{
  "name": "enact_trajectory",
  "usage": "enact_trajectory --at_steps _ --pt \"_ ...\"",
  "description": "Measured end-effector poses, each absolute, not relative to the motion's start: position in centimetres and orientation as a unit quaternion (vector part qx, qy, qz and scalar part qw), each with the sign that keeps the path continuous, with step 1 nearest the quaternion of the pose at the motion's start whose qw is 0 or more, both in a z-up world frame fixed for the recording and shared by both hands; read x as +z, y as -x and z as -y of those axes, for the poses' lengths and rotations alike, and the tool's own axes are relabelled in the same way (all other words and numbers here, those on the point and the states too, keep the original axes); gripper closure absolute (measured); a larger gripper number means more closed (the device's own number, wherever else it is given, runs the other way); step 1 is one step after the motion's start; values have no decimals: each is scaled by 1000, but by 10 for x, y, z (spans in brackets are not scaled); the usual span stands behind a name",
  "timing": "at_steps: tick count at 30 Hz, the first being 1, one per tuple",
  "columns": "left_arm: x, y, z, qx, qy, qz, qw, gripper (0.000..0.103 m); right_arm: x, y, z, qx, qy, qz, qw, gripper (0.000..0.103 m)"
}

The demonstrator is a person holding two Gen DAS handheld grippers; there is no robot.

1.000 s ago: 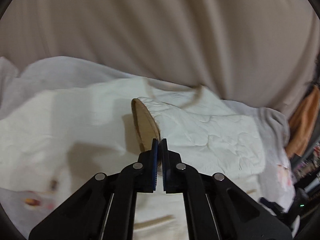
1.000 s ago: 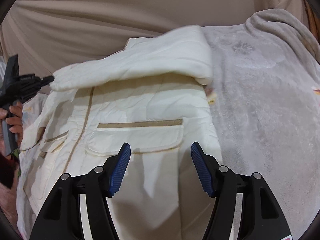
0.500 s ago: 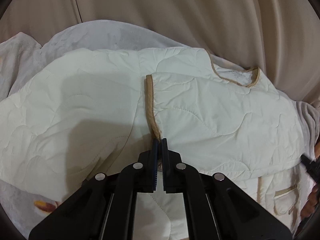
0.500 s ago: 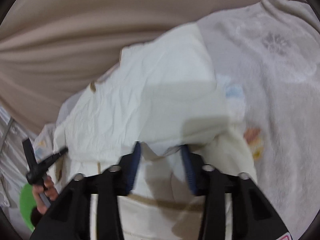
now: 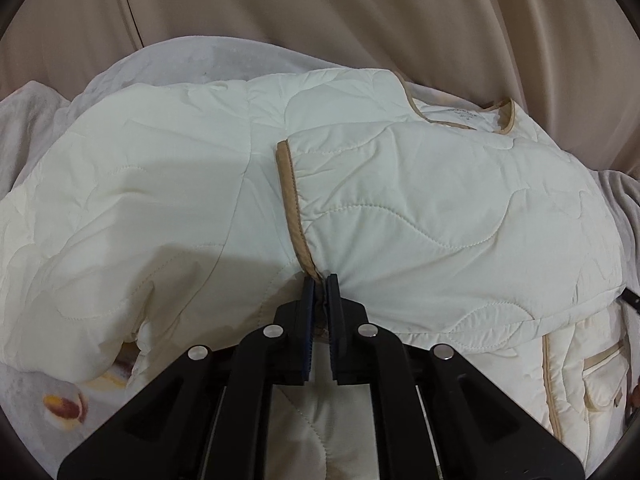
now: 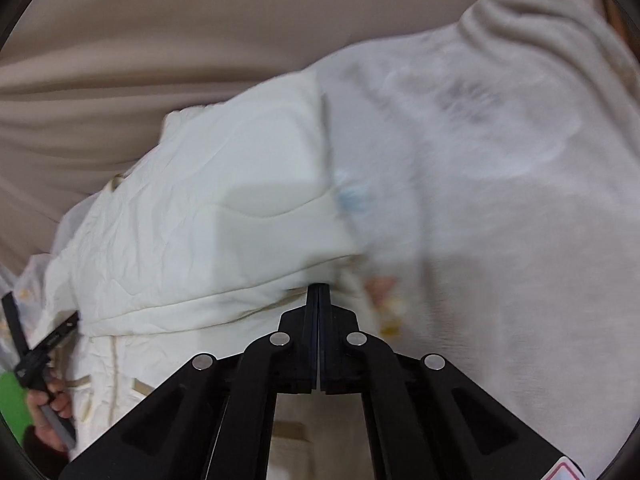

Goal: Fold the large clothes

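A cream quilted jacket (image 5: 420, 200) with tan trim lies on a pale blanket (image 5: 224, 60). One sleeve is folded across its body, the tan cuff (image 5: 290, 184) running up from my left gripper (image 5: 320, 280), which is shut on the cuff's corner. In the right wrist view the jacket (image 6: 208, 208) fills the left half. My right gripper (image 6: 319, 292) is shut at the edge of the folded sleeve, on its lower fold. The left gripper (image 6: 48, 344) and the hand holding it show at the far left.
A beige curtain (image 5: 360, 12) hangs behind the bed. The pale grey fleece blanket (image 6: 500, 168) with printed patterns spreads to the right of the jacket. A chest pocket (image 5: 604, 380) with tan trim shows at the lower right.
The left gripper carried the sleeve cuff across the jacket body and lowered it. The right gripper moved forward to the sleeve's fold and went from wide open to shut.
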State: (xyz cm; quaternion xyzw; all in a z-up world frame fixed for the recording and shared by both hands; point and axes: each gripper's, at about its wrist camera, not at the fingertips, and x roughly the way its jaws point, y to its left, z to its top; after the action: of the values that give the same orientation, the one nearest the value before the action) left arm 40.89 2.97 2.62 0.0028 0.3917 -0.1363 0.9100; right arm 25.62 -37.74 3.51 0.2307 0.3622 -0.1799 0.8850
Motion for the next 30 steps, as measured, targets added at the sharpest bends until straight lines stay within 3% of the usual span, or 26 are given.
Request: enact_trajectory --at_steps 8,13,16,20,23,26,30 --pt "24 -403 -23 -124 -22 -383 915 94 107 -293 320 -97 -145 -314 933 97" --pt "25 -404 -28 -131 -8 -385 913 94 68 -349 286 -83 -74 -365 924 97" --pt "26 -406 -29 -136 -2 -386 912 93 33 -348 314 -133 -68 -378 914 103" --pt "27 -406 -31 -151 9 -386 910 84 17 -323 372 -157 -155 -369 903 103" --pt "37 -399 -36 -152 20 -376 914 72 16 -318 376 -190 -121 -382 896 103" --pt "72 -384 -43 -159 32 -344 925 68 39 -308 378 -207 -110 -366 901 103" --pt "113 -387 -33 -161 46 -319 933 50 79 -316 370 -148 -156 -326 921 97"
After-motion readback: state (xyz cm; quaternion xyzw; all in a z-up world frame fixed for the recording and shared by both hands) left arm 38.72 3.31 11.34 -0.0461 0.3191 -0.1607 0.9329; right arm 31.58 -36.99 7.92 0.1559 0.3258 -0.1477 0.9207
